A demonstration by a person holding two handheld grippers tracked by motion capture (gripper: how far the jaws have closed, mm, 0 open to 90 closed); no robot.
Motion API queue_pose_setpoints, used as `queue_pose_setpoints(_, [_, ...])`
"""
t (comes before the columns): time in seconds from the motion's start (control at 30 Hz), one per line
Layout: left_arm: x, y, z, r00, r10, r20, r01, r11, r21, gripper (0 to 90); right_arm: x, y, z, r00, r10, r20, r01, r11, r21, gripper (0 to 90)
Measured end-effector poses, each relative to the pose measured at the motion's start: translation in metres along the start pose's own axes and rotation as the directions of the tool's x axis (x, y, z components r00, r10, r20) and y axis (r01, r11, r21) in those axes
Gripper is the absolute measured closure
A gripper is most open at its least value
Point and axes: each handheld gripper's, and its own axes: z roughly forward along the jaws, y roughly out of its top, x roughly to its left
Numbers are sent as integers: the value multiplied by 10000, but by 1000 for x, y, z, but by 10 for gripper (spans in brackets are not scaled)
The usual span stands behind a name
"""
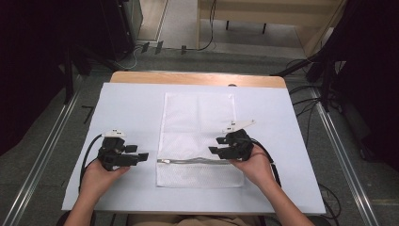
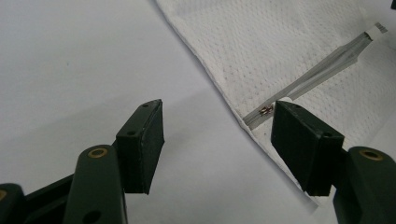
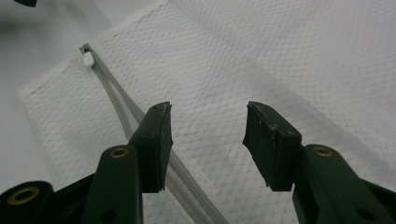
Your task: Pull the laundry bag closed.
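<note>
On white table cover (image 1: 131, 103), mesh zipper bag (image 1: 197, 117), no readable writing, left tongs (image 1: 141, 156) and right tongs (image 1: 214, 150) both released.

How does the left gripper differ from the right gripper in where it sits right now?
The left gripper sits over bare white table cover, beside the mesh bag; the right gripper sits over the bag itself. The left is aimed at the zipper's end, the right near its other end. Both are open, holding nothing.
</note>
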Motion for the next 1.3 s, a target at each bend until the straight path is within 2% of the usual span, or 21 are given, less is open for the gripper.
queue_pose_setpoints(0.33, [-3,-3,-3,9999,120,81,-120,9999,-32,403,10,6,11,9987,-272,-435,277,9995,127,563])
queue_pose_setpoints(0.57, [-2,-3,-2,9998,193,59,-193,9998,18,391,21,12,21,9959,-420,-796,426,9991,60,630])
queue_pose_setpoints(0.7, [-2,-3,-2,9997,236,45,-236,9997,2,391,25,15,24,9949,-347,-947,358,9993,102,646])
queue_pose_setpoints(0.8, [-1,-4,-3,9997,237,31,-237,9997,-43,391,31,21,29,9919,-438,-1193,457,9989,136,698])
queue_pose_setpoints(0.97, [-2,-4,-3,9996,289,54,-289,9996,-63,390,38,29,33,9903,-568,-1264,577,9983,34,691])
queue_pose_setpoints(1.3, [-2,-3,-1,9993,364,32,-364,9993,16,388,50,37,47,9857,-812,-1478,855,9961,226,706])
